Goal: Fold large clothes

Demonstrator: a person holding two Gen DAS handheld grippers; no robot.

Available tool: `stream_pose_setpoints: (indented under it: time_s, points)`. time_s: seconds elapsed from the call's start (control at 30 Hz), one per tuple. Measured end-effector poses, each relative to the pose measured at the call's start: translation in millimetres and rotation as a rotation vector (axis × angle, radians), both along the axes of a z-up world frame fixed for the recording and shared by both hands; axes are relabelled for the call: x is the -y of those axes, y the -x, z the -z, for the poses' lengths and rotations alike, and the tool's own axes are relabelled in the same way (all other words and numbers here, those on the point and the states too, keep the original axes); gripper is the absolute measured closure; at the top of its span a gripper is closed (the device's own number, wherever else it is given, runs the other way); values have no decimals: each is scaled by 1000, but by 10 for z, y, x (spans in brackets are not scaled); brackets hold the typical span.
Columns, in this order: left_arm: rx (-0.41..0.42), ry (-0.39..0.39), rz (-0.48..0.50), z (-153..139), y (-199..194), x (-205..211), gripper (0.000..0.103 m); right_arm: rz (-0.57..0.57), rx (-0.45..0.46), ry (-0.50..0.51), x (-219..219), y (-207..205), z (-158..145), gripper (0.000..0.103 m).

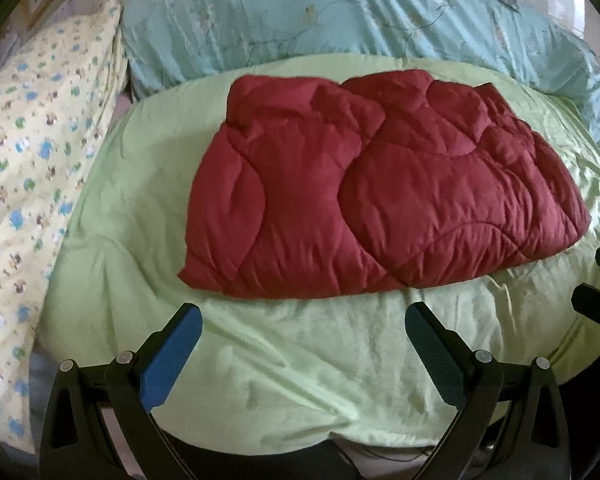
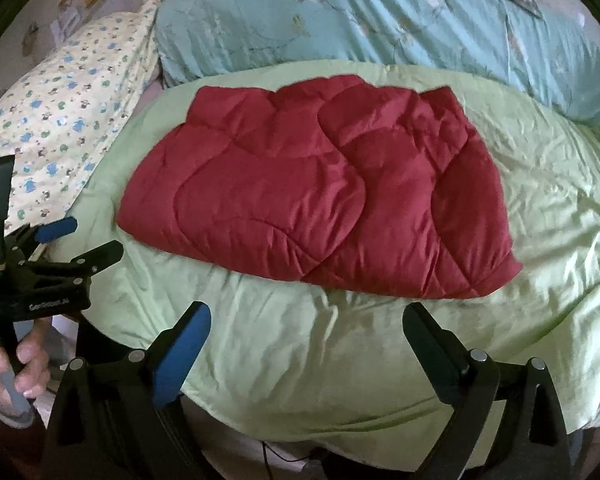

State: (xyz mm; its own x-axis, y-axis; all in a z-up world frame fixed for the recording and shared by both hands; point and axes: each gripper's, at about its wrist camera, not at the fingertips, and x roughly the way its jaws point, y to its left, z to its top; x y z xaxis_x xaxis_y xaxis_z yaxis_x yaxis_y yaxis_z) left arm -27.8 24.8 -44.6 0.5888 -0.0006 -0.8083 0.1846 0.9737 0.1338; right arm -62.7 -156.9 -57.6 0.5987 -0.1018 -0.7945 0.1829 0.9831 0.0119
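Apparently folding near done: dark red quilted padded garment (image 1: 380, 192) lies folded; left gripper (image 1: 300, 320), right gripper (image 2: 306, 320) spread (both empty); next needs near-edge pinch.

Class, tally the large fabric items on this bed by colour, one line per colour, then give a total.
Red quilted item: 1
Light green cover: 1
Turquoise floral duvet: 1
Yellow printed bedding: 1
Total: 4
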Motion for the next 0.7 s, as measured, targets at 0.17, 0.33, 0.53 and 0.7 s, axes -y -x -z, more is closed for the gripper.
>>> stream_pose_setpoints:
  time_s: [0.17,0.33,0.53,0.7]
  points:
    - [-31,0,-24,117,-226,-1,0,43,0,-12,75,-111,85,5]
    - [-37,10,-40,147,-335,37,0,50,-7,-10,119,-213,109,5]
    - [-33,8,-46,169,-364,97,0,50,-28,-4,124,-339,143,5]
    - [-29,0,-44,173,-378,117,0,37,-36,23,94,-396,134,5]
